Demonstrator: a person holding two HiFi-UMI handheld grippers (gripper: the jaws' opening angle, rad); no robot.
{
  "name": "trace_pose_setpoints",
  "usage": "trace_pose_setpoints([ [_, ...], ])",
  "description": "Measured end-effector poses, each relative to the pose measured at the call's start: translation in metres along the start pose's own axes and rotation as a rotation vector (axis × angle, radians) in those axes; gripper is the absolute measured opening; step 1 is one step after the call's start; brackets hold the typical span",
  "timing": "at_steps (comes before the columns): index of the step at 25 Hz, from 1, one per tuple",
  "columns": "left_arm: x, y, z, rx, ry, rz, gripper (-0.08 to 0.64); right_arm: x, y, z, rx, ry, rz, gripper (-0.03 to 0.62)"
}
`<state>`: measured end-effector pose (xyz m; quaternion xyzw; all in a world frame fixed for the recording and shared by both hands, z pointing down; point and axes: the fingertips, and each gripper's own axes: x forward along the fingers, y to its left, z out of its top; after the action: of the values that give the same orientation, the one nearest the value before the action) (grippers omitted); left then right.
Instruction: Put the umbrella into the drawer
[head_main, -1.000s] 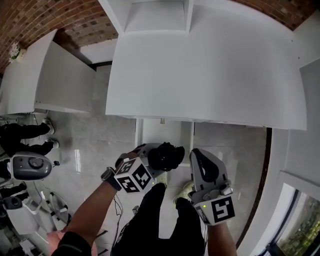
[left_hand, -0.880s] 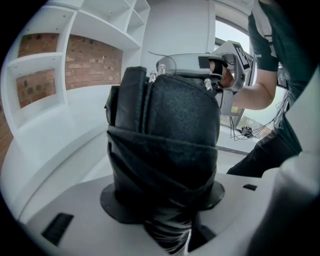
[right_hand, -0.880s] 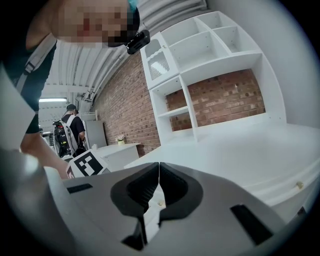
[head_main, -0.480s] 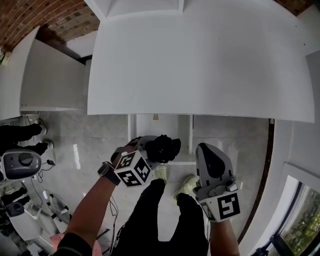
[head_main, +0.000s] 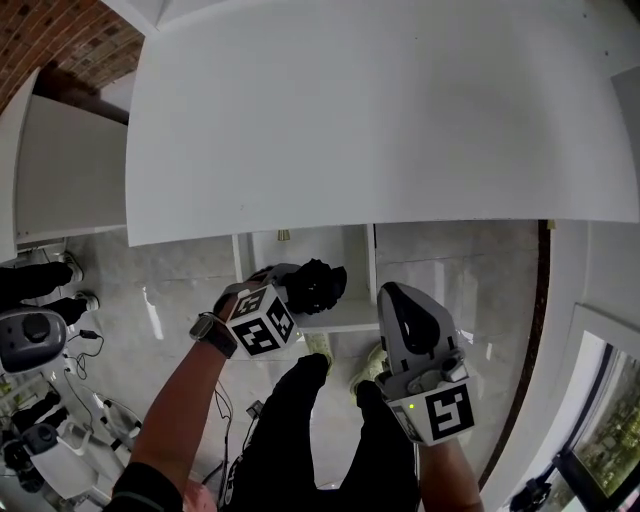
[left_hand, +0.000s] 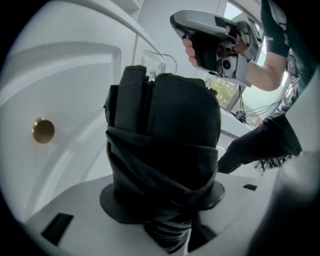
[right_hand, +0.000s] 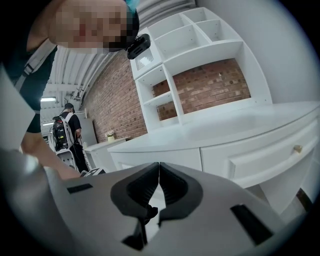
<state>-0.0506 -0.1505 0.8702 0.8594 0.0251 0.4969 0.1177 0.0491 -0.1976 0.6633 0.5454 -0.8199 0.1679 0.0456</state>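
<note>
Head view: my left claw (head_main: 290, 292), lower centre-left, grips a folded black umbrella (head_main: 322, 284). It is just under the front edge of the white counter (head_main: 380, 110), over what looks like an open drawer (head_main: 345, 320), mostly hidden by the counter. My right claw (head_main: 398, 300), lower centre-right, is closed, empty and apart from the umbrella.

Left gripper view: the umbrella bundle fills the centre, clamped between my jaws. A brass knob (left_hand: 43, 130) sits at left on a white panel (left_hand: 75, 95).

Right gripper view: jaws meet with nothing between them. A white cabinet (right_hand: 240, 150) and brick wall (right_hand: 210, 87) lie beyond.
</note>
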Motion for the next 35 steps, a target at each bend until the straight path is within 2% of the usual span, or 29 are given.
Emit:
trace_pose_setpoints([
  [3, 0.016, 0.003, -0.008, -0.003, 0.027, -0.029, 0.235, 0.008, 0.0, -0.017, 0.05, 0.022, -0.006, 0.003],
  [7, 0.04, 0.008, -0.019, 0.007, 0.06, -0.049, 0.235, 0.018, -0.007, -0.037, 0.003, 0.004, 0.002, 0.003],
  [16, 0.094, 0.008, -0.047, 0.018, 0.123, -0.075, 0.238, 0.02, -0.015, -0.072, 0.09, 0.038, -0.017, 0.003],
  [21, 0.119, 0.007, -0.06, 0.022, 0.161, -0.082, 0.241, 0.017, -0.024, -0.084, 0.035, 0.026, -0.006, 0.003],
  [25, 0.136, 0.004, -0.069, 0.022, 0.196, -0.107, 0.244, 0.018, -0.026, -0.091, 0.059, 0.033, -0.009, 0.003],
  [30, 0.154, 0.001, -0.071, 0.04, 0.244, -0.14, 0.25, 0.018, -0.032, -0.093, 0.038, 0.022, -0.01, 0.003],
  [35, 0.166, -0.004, -0.076, 0.061, 0.282, -0.156, 0.258, 0.014, -0.032, -0.099, 0.103, 0.05, -0.025, 0.003],
])
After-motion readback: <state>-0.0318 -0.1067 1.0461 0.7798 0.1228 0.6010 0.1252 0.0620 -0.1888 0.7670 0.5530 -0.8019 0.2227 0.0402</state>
